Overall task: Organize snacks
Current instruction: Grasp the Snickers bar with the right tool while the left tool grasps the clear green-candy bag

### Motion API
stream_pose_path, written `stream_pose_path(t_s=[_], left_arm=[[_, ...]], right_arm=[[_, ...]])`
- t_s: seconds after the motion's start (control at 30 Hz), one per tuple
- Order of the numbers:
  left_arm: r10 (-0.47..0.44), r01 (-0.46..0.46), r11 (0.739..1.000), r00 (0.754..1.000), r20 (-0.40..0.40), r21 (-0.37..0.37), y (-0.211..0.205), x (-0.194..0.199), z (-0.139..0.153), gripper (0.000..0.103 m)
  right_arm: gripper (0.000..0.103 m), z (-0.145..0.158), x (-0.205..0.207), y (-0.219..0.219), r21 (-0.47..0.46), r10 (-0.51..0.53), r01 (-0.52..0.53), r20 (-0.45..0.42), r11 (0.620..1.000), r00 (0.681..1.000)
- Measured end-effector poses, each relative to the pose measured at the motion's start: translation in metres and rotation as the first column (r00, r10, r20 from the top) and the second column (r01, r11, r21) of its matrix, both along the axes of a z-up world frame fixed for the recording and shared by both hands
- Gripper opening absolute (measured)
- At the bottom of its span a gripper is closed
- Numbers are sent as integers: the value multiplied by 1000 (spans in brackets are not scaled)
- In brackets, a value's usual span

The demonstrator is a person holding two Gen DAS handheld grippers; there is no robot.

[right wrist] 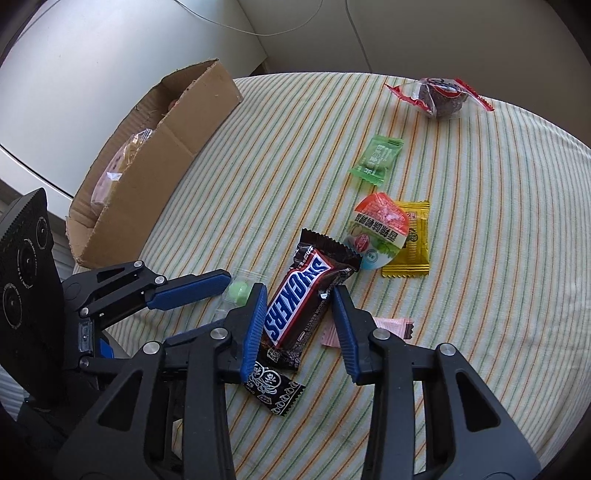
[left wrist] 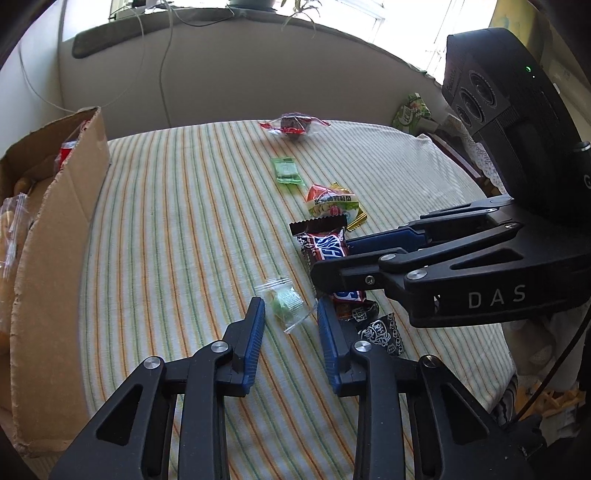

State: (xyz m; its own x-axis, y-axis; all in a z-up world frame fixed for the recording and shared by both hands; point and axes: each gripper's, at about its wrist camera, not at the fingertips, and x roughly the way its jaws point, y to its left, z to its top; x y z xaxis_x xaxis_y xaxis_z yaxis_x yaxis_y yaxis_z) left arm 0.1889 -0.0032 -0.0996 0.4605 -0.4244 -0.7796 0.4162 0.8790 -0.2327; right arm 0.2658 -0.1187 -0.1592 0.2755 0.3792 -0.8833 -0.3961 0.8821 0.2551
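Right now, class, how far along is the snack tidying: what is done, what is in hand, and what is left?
Done: the cardboard box already holds bagged snacks. In hand: the left gripper pinches the clear green-candy packet, the right gripper the Snickers bar, both still on the tablecloth. Left: green sachet, red-ended snack, round cup, yellow sachet, black packet, pink packet.

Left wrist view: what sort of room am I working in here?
Probably a home living room: a table under a striped green-and-orange cloth, a grey upholstered sofa back behind it, and potted plants on a sunny windowsill.
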Motion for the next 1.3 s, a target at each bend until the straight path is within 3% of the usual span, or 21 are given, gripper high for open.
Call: stream_pose_path(t_s=[0.4,0.47,0.57,0.7,0.8,0.83,1.03,1.3], left_arm=[[3,-4,1000,1000,18,22,-4,4,0,18],[5,-5,1000,1000,22,22,-5,4,1,18],[4,-5,1000,1000,29,27,-5,3,2,18],[1,-2,999,1000,30,43,-8,3,0,18],[2,-3,999,1000,29,44,-7,3,0,18],[5,-6,999,1000,29,44,-7,4,0,18],[11,-12,999,999,35,48,-5,2,-5,18],[35,-36,999,997,63,28,2,-2,3,18]], right_arm=[[28,8,-6,-18,16,-3,3,8,1000,1000],[18,11,-8,-19,15,-7,6,24,1000,1000],[11,14,-7,-20,17,-13,13,29,1000,999],[15,12,-2,-19,6,0,0,16,1000,1000],[34,10,-2,-12,-19,22,-21,18,1000,1000],[36,8,-2,-7,-36,33,-33,20,999,999],[33,0,-4,19,-162,86,-74,71,984,994],[30,21,-6,8,-107,62,-51,103,993,993]])
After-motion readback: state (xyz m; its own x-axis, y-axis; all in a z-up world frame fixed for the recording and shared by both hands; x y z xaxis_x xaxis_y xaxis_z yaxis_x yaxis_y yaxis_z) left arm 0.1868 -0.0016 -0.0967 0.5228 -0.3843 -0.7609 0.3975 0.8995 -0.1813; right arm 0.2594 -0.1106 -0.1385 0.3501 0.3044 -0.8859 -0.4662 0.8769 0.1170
